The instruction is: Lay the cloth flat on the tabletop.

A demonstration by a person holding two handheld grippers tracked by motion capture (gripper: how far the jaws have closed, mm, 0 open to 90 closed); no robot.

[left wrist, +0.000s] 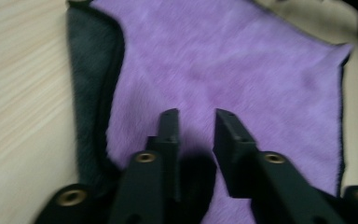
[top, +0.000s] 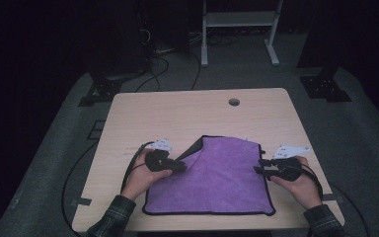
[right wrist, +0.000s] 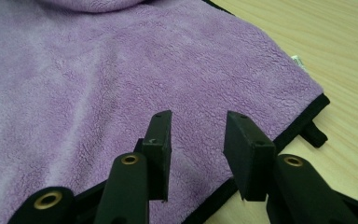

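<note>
With the purple towel (top: 212, 180) spread on the table (top: 177, 113), its left edge turned up to show the dark underside, the left gripper (top: 170, 165) and the right gripper (top: 266, 170) both hover unclenched over opposite edges, seemingly ready to fold it.

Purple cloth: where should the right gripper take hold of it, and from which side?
Judging by its pose, grip the purple cloth at its black-trimmed right edge near the far corner, coming in from the right: the right gripper already hovers there, jaws apart.

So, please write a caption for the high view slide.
Two hand-held grippers, left gripper and right gripper, flank a purple towel with one corner folded over.
</note>
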